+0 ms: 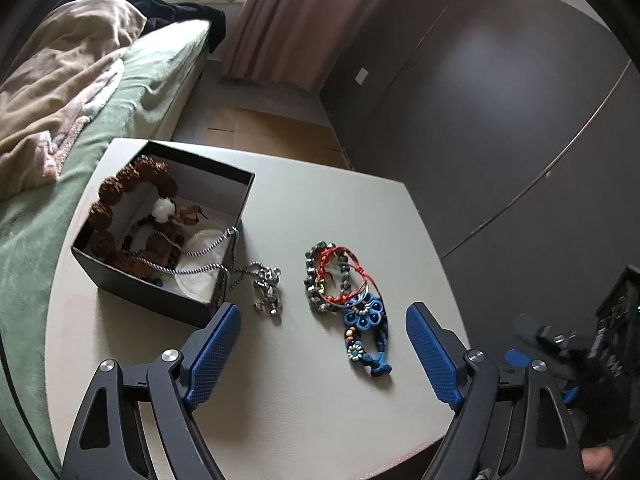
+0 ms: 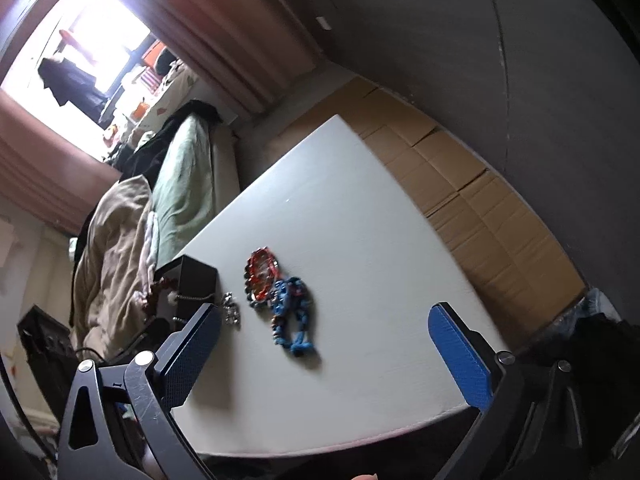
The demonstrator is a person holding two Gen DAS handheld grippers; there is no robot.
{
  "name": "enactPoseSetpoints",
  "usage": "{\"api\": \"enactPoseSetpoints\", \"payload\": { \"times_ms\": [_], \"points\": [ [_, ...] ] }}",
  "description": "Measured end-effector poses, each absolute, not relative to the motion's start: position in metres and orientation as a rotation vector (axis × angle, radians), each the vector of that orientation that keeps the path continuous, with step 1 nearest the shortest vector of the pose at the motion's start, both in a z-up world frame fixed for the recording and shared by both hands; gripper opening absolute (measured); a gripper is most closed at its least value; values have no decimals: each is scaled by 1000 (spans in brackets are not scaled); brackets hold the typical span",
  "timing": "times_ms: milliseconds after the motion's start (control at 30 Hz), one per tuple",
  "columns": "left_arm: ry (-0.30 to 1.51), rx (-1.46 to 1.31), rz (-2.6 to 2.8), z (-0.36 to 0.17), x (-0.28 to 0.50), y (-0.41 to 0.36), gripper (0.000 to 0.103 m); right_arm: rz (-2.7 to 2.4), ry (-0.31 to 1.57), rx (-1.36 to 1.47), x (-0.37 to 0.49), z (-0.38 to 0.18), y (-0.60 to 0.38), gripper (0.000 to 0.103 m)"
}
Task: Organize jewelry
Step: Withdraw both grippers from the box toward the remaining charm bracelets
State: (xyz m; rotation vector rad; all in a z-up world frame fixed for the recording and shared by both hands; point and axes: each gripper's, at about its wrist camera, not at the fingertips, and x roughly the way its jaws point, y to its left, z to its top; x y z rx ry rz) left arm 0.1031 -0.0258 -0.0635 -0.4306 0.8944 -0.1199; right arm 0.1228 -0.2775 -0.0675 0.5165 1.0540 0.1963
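Hovering over the worktop [image 1: 280,400], I hold both tongs, left [image 1: 324,354] and right [image 2: 336,356], released and empty. Bracelets [image 1: 346,292] lie mid-worktop; a black box [image 1: 160,236] sits at the left edge, its chain [image 1: 264,284] spilling out. Tangled cords could lift together, or a snagged chain could drag the box.

The black box [image 1: 160,248] sits on the pale table [image 1: 340,208], holding a brown bead bracelet [image 1: 120,208]. A silver chain [image 1: 256,280] spills over its rim. Beside the box lie bracelets [image 1: 332,276] and a blue flower piece [image 1: 366,328], between the left gripper's [image 1: 324,356] spread jaws.
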Motion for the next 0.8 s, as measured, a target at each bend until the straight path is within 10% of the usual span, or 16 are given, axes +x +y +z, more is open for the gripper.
{"api": "enactPoseSetpoints", "payload": {
  "times_ms": [233, 500, 800],
  "points": [
    [897, -450, -58, -81, 110, -27, 80, 178, 1078, 546, 128, -68, -294, 103],
    [943, -440, -7, -105, 126, -33, 51, 191, 1083, 567, 135, -69, -298, 103],
    [913, -301, 102, -114, 139, -47, 48, 212, 1096, 589, 142, -71, -293, 103]
  ]
}}
